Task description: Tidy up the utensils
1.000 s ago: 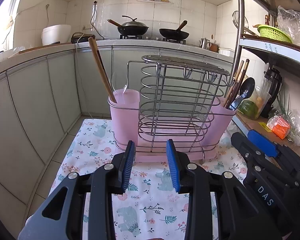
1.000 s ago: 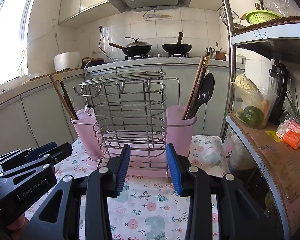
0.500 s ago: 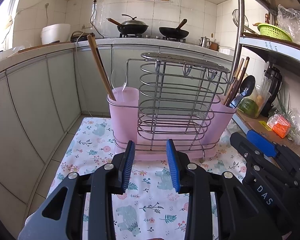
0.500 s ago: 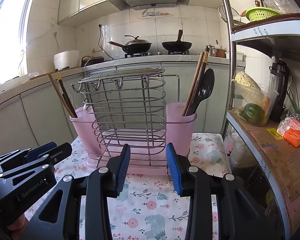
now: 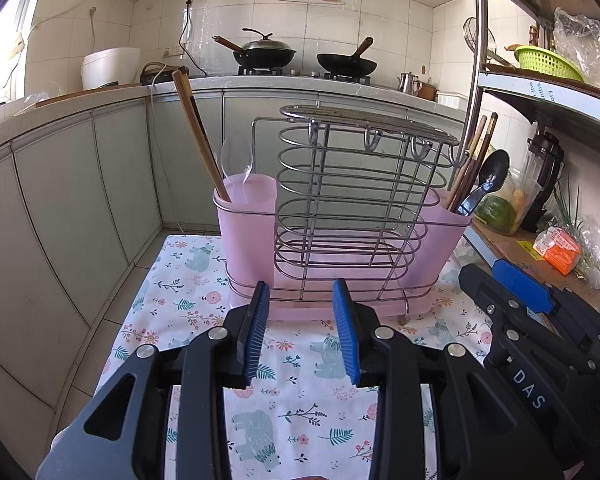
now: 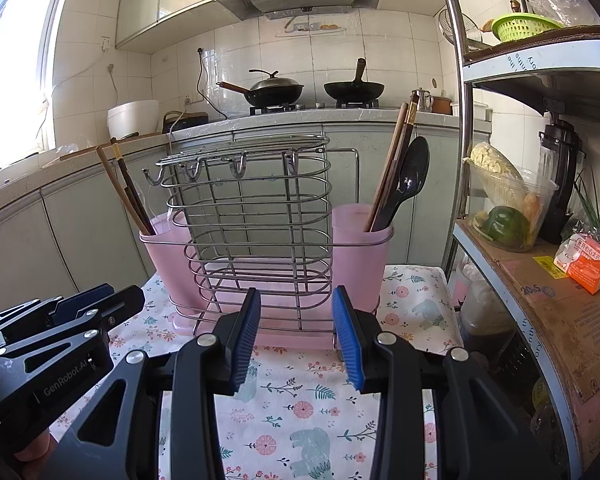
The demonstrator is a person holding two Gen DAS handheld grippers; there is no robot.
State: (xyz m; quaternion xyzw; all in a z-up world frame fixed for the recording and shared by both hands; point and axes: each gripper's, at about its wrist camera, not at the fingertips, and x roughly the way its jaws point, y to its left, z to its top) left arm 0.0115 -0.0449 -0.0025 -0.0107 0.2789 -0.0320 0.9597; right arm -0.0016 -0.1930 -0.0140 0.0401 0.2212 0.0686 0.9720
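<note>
A wire utensil rack with pink cups stands on a floral cloth. The left cup holds brown chopsticks and a clear spoon. The right cup holds chopsticks and a black spoon. My left gripper is open and empty, just in front of the rack. My right gripper is open and empty, also in front of it.
A metal shelf unit with a vegetable bowl, a blender and an orange packet stands at the right. Grey cabinets run along the left and back. Woks sit on the stove.
Both grippers have drifted slightly relative to the rack; the rack sits a little lower in the views. Both stay open and empty.
</note>
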